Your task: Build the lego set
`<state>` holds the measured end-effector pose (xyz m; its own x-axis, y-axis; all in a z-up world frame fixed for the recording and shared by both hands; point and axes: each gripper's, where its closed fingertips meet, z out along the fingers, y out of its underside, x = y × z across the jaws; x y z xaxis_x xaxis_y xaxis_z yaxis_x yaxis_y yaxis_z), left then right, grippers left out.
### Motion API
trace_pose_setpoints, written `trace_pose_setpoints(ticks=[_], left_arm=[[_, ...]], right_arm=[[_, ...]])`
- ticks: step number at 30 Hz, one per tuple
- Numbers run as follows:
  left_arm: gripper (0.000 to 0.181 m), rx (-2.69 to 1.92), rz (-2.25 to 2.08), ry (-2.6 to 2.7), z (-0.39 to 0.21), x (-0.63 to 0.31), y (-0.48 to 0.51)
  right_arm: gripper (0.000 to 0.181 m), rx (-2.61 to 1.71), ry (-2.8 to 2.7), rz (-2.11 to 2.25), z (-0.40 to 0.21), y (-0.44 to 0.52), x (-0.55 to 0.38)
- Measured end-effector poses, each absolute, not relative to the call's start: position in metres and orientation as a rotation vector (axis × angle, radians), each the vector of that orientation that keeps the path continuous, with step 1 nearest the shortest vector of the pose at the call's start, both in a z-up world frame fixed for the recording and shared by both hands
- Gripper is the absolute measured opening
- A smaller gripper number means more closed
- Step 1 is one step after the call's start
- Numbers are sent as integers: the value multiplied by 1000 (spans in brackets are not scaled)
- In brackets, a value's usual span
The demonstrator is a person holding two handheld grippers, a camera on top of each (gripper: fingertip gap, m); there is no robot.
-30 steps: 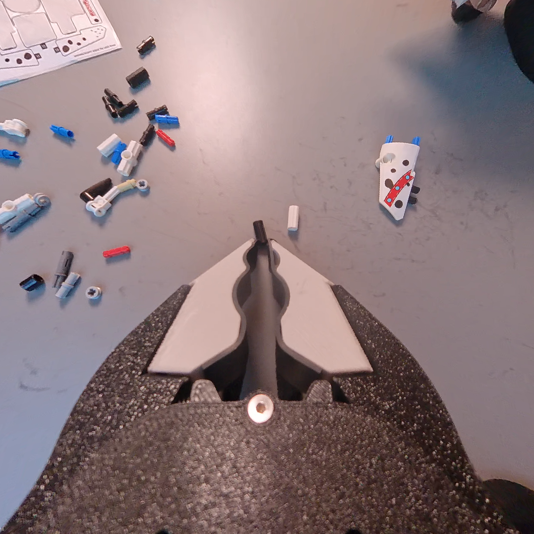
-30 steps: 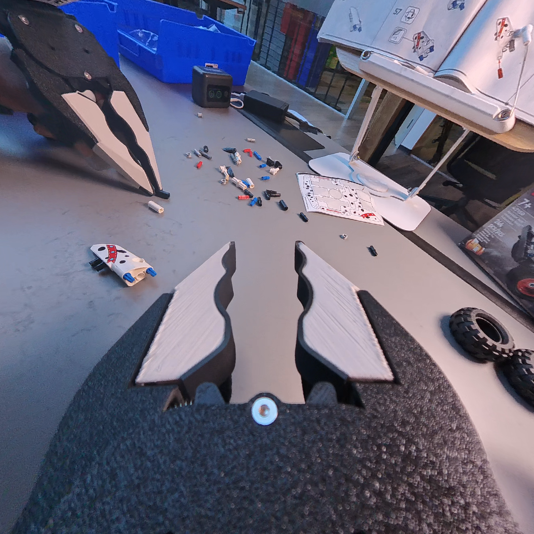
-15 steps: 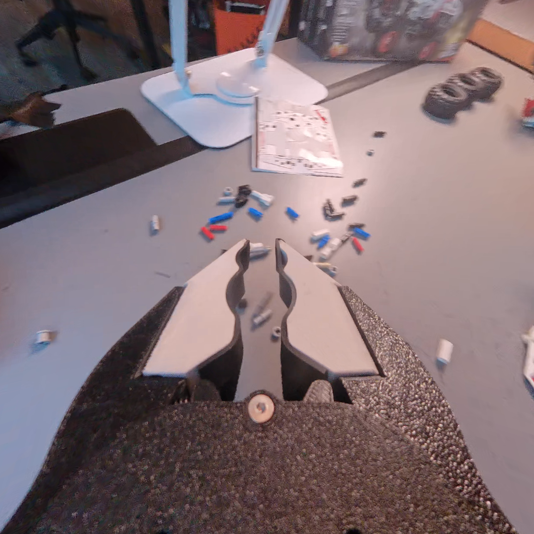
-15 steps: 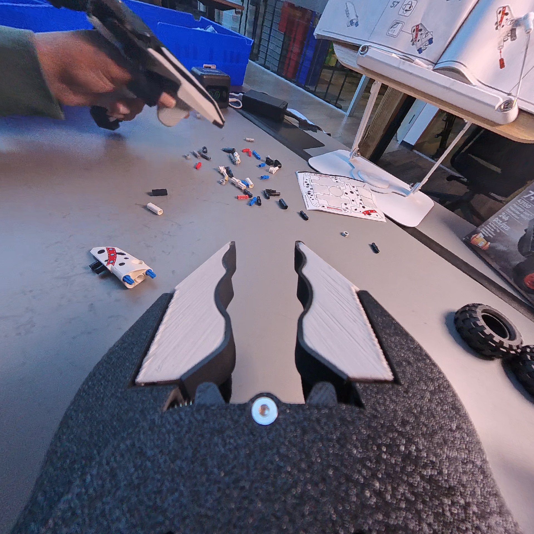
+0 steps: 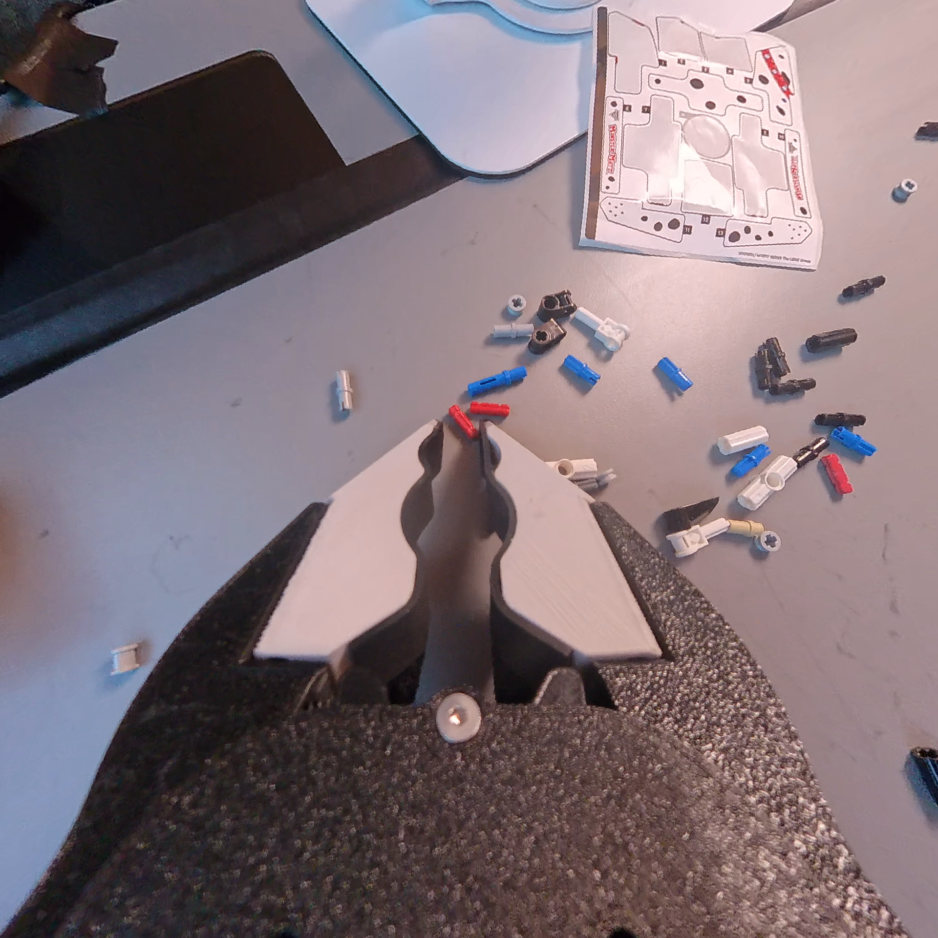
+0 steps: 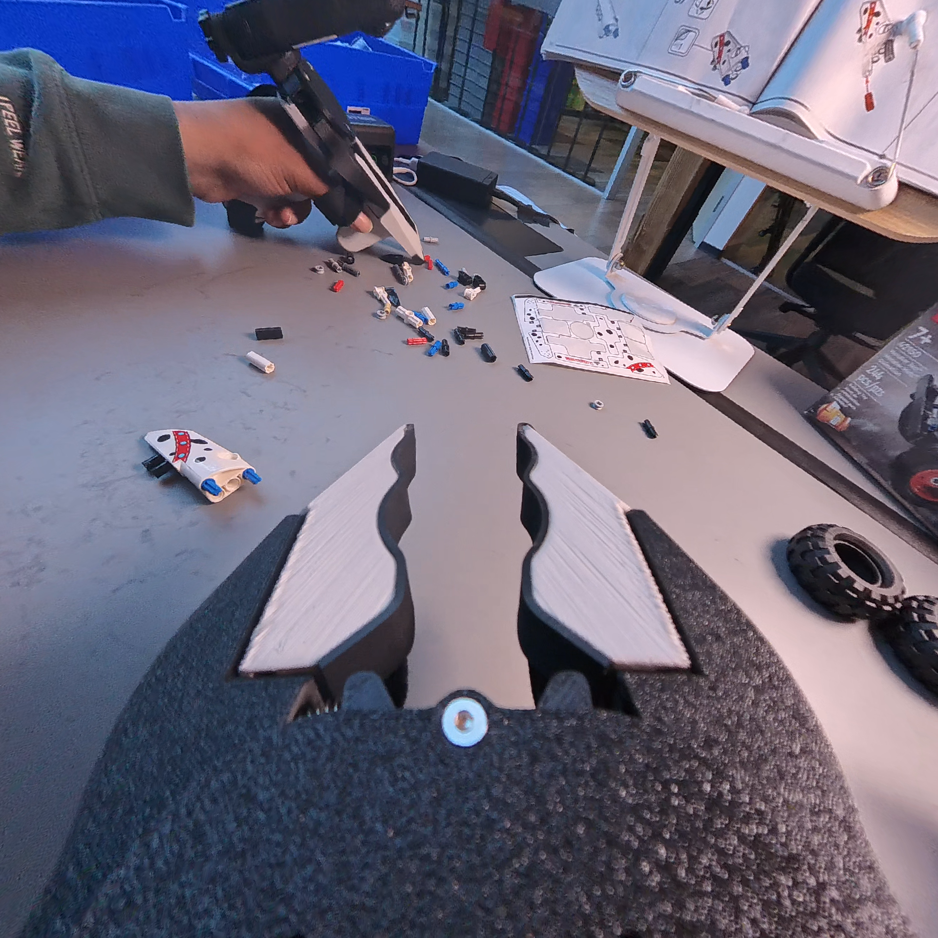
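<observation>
A short red pin [image 5: 463, 421] is lying on the grey table [image 5: 203, 482] at the near edge of the scattered small parts, with a second red pin [image 5: 489, 408] just beside it. The left gripper [image 5: 461, 430] is reaching down over it, its fingers only narrowly apart and holding nothing, the tips on either side of the pin. The step seems to be picking this pin; next the fingers need to close squarely on it. The right gripper [image 6: 465, 437] is waiting wide open and empty, near the white spotted panel [image 6: 195, 457].
</observation>
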<state>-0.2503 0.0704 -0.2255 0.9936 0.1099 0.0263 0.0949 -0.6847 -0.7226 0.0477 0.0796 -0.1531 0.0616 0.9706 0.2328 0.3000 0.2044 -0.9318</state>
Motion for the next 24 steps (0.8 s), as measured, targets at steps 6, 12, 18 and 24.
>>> trace_pose_setpoints(ticks=[6,12,18,24], left_arm=[[7,-2335,61,-120,-226,-254,73],[3,-2333,88,-76,-225,-255,73],[3,-2089,-13,129,-166,-210,62],[4,-1967,-240,507,-141,-87,12]], right_arm=[[39,-1297,-1440,823,-153,81,48],[39,-1290,-1448,815,-153,80,48],[39,-1271,-1446,792,-151,80,49],[32,-1224,-1491,803,-152,70,48]])
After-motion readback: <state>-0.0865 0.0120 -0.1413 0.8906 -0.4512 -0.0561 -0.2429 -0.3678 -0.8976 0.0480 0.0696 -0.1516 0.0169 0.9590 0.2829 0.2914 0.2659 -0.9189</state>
